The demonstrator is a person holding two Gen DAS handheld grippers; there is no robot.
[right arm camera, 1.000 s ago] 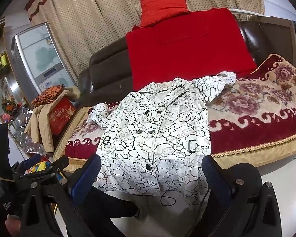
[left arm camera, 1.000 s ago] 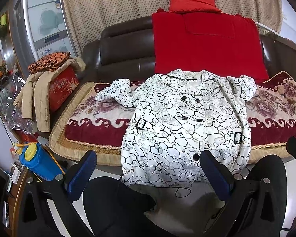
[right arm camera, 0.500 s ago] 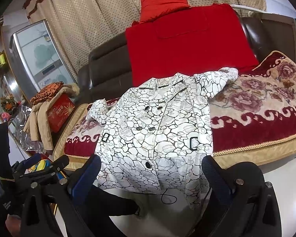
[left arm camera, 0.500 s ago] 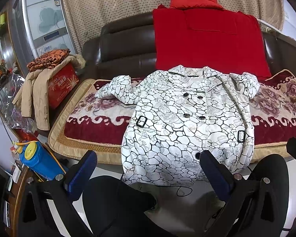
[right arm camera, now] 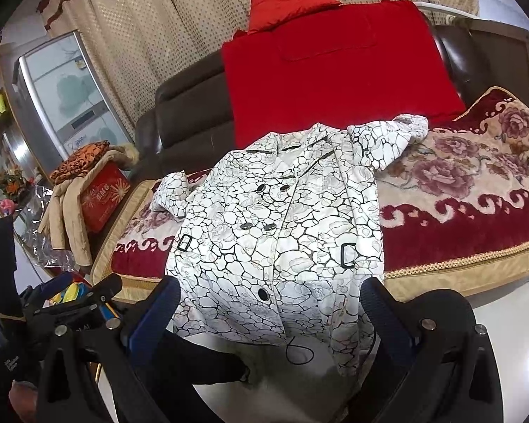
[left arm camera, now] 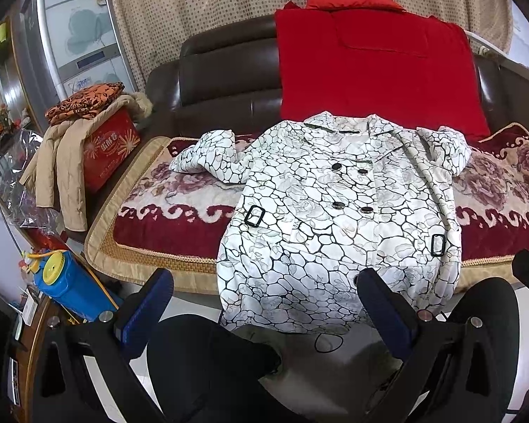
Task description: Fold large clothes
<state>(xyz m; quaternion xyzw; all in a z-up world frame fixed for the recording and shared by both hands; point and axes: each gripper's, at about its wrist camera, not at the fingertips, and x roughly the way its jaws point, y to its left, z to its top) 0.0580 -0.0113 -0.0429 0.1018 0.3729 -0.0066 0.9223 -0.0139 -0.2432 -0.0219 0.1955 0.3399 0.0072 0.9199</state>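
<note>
The left gripper (left arm camera: 264, 299) is being held with its blue-padded jaws spread wide and nothing between them; the right gripper (right arm camera: 268, 312) is likewise being held fully spread and empty, with the left gripper (right arm camera: 70, 303) showing at its lower left. Beyond both pairs of fingers, the white double-breasted coat with a black crackle print and black buttons (left arm camera: 338, 218) (right arm camera: 282, 232) is being displayed flat, front up, on the dark red floral blanket with a gold woven border (left arm camera: 180, 208) (right arm camera: 458, 194); its hem is hanging over the front edge, and each sleeve is lying bunched beside a shoulder. Behind it, a red quilted cover (left arm camera: 374, 70) is being propped against the dark brown leather sofa (left arm camera: 225, 77); a beige padded jacket (left arm camera: 63, 162) is being draped over a red box (left arm camera: 113, 144) at the left.
</note>
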